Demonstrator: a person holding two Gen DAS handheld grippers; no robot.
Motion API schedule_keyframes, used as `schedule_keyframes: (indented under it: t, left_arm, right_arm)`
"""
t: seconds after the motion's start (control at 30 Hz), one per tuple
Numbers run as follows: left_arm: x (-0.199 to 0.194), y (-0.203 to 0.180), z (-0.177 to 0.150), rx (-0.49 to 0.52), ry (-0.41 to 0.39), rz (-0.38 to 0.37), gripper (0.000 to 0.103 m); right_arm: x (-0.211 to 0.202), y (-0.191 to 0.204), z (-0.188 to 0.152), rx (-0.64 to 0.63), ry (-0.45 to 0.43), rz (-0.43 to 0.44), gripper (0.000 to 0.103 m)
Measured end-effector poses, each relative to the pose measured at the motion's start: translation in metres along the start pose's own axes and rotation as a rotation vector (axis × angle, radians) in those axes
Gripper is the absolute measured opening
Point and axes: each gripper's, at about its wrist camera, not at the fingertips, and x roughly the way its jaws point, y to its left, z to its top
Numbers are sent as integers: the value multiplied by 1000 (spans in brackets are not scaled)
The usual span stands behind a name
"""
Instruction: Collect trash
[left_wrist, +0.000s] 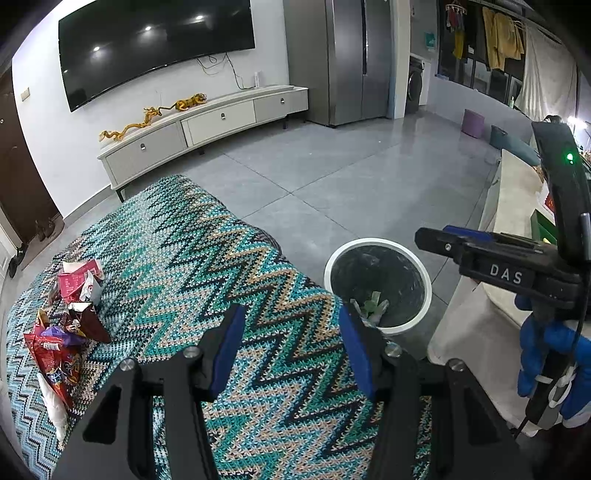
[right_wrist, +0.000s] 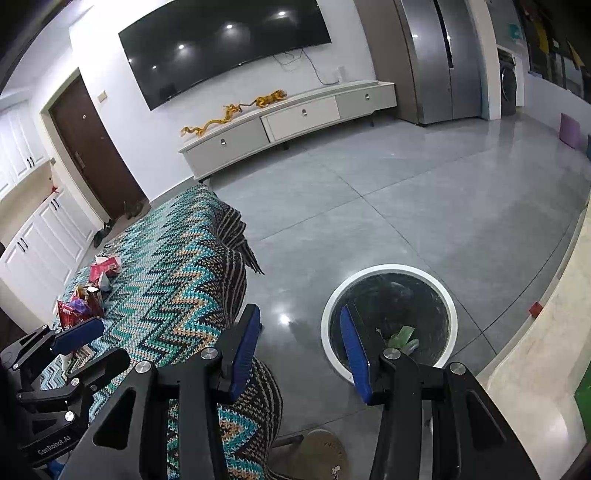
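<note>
Both tools open and empty, left tool (left_wrist: 291, 345) over the blanket (left_wrist: 192, 258), right tool (right_wrist: 301, 345) beside the white bin (right_wrist: 388, 321), wrappers (left_wrist: 70, 317) heaped at the blanket's far-left edge, wide bare floor (right_wrist: 406, 206), gloved hand (left_wrist: 550, 365) shown only by left view.

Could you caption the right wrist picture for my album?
Empty right gripper hovers beside the white bin; snack wrappers wait on the zigzag blanket.
</note>
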Motion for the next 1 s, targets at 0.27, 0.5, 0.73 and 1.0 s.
schedule_keyframes:
  t: [0.27,0.5,0.73,1.0]
  left_arm:
    - [0,-2,1,9,-5,0,51]
    - [1,-6,0,20,-4,-24,51]
    - [1,-7,-2,16,-2,-58,51]
    - [2,-10,-6,28,9,-82,52]
  right_arm:
    - [2,1,-1,-1,2,-2,45]
    - [2,2,-1,-2,2,-5,45]
    - [4,4,-2,-10,3,-8,45]
    - [5,6,-2,-11,8,-11,45]
